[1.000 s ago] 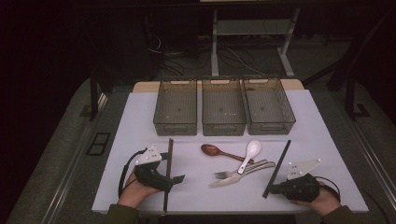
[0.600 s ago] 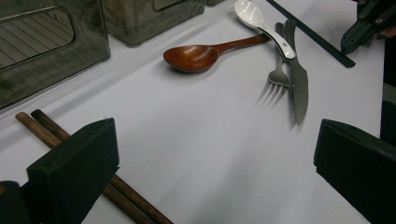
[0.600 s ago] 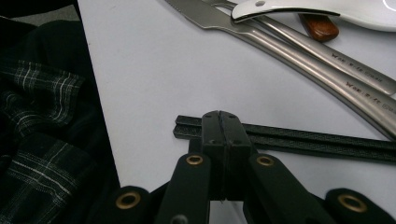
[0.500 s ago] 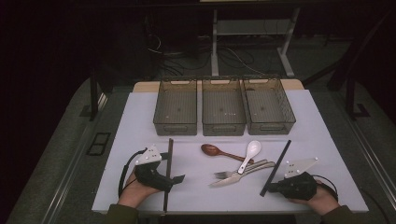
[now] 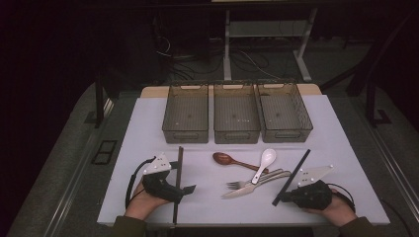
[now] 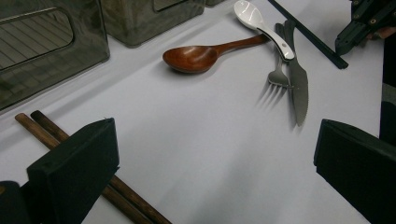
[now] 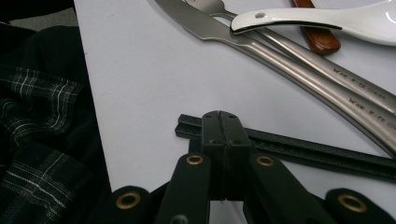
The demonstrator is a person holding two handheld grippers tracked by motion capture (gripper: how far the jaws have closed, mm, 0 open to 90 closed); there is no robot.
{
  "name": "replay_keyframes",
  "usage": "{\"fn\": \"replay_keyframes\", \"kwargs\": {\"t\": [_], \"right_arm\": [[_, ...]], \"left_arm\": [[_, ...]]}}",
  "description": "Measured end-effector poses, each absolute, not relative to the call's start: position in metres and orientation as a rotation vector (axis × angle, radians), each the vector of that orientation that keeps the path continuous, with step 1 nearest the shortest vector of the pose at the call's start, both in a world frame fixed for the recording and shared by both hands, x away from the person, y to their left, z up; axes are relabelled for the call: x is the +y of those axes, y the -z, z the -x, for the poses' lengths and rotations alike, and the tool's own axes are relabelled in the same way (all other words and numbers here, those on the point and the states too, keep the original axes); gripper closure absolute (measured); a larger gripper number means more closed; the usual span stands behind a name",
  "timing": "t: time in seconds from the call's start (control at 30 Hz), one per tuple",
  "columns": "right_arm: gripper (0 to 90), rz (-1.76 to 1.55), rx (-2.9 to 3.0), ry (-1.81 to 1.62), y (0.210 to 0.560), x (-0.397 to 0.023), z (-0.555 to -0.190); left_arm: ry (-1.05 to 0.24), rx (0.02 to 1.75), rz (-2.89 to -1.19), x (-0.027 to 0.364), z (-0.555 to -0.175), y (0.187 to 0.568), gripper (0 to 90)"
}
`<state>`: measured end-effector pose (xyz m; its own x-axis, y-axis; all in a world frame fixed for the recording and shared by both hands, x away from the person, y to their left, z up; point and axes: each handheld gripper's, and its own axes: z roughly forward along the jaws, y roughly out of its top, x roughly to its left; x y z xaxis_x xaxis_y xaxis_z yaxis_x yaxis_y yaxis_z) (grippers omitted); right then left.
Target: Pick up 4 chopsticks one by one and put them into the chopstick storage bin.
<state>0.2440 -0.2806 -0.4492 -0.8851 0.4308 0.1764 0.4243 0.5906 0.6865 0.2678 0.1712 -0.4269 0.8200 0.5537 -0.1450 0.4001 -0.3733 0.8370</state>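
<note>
My left gripper (image 5: 184,179) rests on the white table (image 5: 148,138) at the front left, its jaws wide open (image 6: 215,137) over bare table. A pair of brown chopsticks (image 6: 44,133) runs under its left jaw (image 5: 178,168). My right gripper (image 5: 285,198) lies at the front right, jaws shut together (image 7: 220,119) with nothing between them. Black chopsticks (image 7: 308,153) lie across just beyond its tips (image 5: 292,177). Between the grippers lie a wooden spoon (image 5: 225,159), a white spoon (image 5: 264,160), a fork (image 5: 239,183) and a knife (image 5: 242,191).
Three empty grey bins (image 5: 236,118) stand side by side at the back of the table. The front table edge runs close under both hands. A plaid sleeve (image 7: 37,121) hangs beside the right gripper.
</note>
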Motion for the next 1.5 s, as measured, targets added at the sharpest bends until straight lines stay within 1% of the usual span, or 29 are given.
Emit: {"fn": "replay_keyframes", "kwargs": {"t": [1.5], "right_arm": [[89.5, -0.659, 2.796, -1.218, 0.45, -0.241, -0.271]], "left_arm": [[-0.189, 0.699, -2.022, 0.171, -0.268, 0.427, 0.0]]}}
